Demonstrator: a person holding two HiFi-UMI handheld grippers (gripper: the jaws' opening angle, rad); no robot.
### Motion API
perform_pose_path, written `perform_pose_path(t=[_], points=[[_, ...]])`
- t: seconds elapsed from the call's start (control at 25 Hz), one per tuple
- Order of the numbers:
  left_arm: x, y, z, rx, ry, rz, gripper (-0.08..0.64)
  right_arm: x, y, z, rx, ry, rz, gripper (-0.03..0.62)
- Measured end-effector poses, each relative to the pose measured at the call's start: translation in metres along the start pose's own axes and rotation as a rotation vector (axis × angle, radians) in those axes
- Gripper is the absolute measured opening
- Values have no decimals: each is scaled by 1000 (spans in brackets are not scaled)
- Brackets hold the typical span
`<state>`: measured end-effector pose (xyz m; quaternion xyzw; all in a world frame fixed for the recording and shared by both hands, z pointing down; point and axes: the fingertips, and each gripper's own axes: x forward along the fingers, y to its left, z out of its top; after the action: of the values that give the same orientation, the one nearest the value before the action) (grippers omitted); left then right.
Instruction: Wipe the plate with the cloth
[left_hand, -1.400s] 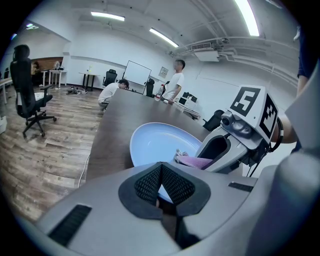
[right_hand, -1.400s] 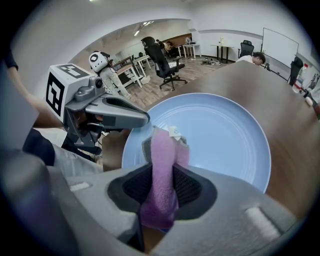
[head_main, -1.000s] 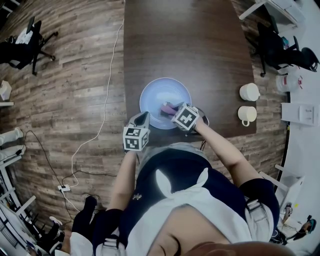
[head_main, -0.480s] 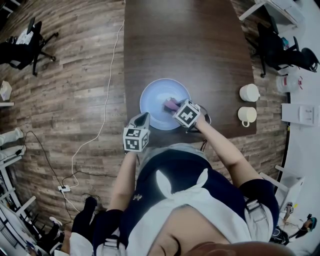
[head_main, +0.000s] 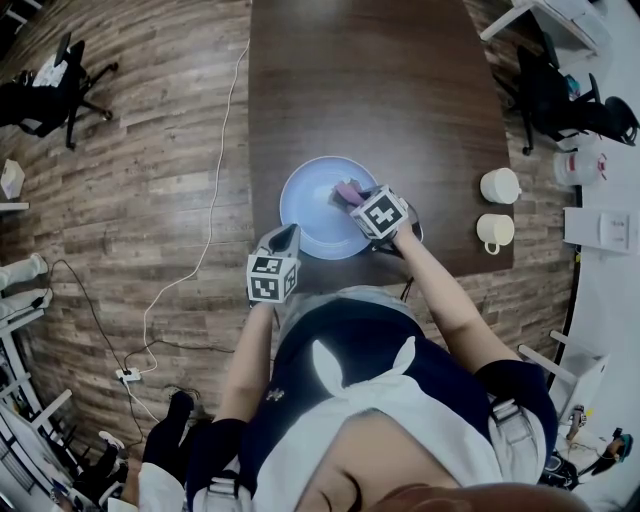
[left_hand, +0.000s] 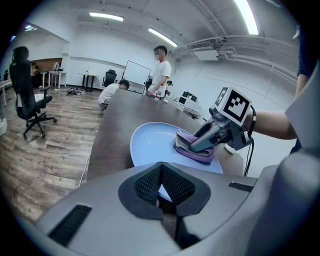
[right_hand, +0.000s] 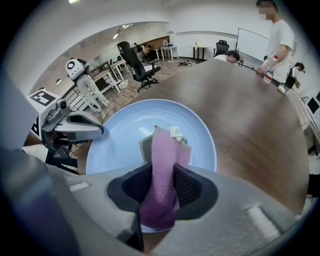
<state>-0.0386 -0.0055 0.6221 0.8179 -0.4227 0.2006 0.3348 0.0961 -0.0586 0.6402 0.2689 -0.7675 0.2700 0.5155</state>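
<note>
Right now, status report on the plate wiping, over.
Left gripper clamped on blue plate rim. Right gripper jaws opening, purple cloth between them, on the plate. Two white cups off right, nothing blocking.

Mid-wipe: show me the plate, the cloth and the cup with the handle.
plate (head_main: 303, 205): head view, bare left part of its face.
cloth (right_hand: 163, 160): right gripper view, middle of the pink strip.
cup with the handle (head_main: 493, 228): head view, its open top.

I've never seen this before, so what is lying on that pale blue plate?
A purple cloth lies on the plate, between the right gripper's opening jaws. The plate's surface beneath the cloth is covered and cannot be seen.
</note>
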Motion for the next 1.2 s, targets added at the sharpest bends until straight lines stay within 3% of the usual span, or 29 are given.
perform_pose_path(t=[0.36,0.52,0.6,0.68,0.76,0.8,1.04,1.2], points=[[-3,1,3,-11,0,-2,3,-21,-4,21,127,-227,-54,172],[-12,-5,22,-7,-54,3,3,-47,5,39,97,-396,-62,173],[-18,-11,36,0,-87,7,3,-61,19,48,70,-477,-16,169],[-22,-18,52,15,-122,9,3,-72,36,56,46,-534,63,152],[-28,-26,66,35,-155,5,3,-83,51,63,33,-585,122,24],[-31,-30,72,44,-169,1,3,-88,57,65,29,-604,140,6],[-54,-54,86,-20,-254,-48,3,-120,84,67,-12,-704,137,0],[-68,-65,78,-9,-289,-50,3,-134,104,58,-78,-740,127,-2]])
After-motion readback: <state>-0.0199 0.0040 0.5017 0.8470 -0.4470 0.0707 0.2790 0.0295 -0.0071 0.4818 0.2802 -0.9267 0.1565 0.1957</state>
